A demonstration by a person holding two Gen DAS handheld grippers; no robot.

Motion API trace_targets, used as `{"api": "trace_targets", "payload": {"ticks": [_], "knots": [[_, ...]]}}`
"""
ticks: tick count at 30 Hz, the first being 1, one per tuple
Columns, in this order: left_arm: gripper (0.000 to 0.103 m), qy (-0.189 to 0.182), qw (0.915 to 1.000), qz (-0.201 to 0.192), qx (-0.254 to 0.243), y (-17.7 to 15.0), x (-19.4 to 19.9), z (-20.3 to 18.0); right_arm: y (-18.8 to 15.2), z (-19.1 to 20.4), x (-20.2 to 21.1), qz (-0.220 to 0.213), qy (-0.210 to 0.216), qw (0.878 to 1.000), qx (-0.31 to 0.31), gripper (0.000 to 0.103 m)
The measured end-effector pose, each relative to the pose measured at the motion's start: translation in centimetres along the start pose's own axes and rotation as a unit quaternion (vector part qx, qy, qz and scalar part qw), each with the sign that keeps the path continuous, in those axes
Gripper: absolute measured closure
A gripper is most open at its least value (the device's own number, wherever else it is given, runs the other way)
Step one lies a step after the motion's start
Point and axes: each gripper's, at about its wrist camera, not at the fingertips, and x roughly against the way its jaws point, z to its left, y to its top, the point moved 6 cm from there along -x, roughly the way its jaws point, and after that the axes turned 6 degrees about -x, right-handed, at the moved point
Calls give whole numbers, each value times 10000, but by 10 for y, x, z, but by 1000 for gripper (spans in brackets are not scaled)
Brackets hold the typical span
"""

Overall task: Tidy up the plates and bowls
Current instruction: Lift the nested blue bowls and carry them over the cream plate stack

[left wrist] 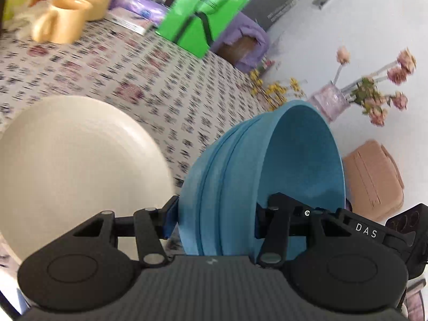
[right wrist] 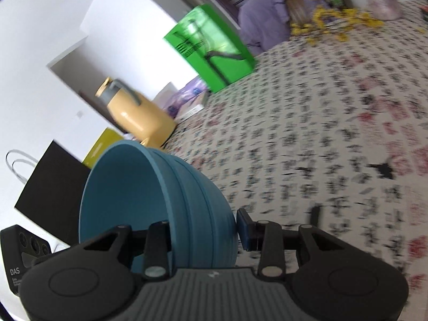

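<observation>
A stack of nested blue bowls (left wrist: 240, 165) hangs above the patterned tablecloth (left wrist: 133, 80), gripped at opposite sides of its rim. My left gripper (left wrist: 216, 222) is shut on the wall of the stack, one finger inside and one outside. My right gripper (right wrist: 203, 235) is shut on the far side of the same blue bowls (right wrist: 128, 200). Each view shows the other gripper's black housing (left wrist: 404, 227) (right wrist: 24, 248) at its edge. A cream plate (left wrist: 75, 160) lies on the table to the left of the bowls in the left wrist view.
A yellow mug (left wrist: 64, 18) and a yellow jug (right wrist: 136, 115) stand at the table's far side with a green bag (left wrist: 203, 13). A vase of pink flowers (left wrist: 331, 99), yellow flowers (right wrist: 337, 24), a pink box (left wrist: 374, 179) and a black bag (right wrist: 50, 192) are also around.
</observation>
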Motion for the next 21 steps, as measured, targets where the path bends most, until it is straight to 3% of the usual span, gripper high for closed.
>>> {"api": "trace_targets", "payload": {"ticks": [8, 21], "knots": [[51, 267, 9982, -328, 430, 8, 31, 48, -12, 48, -43, 401, 140, 9985, 335, 68], [51, 550, 9940, -306, 898, 7, 50, 107, -39, 78, -92, 957, 106, 9950, 256, 68]]}}
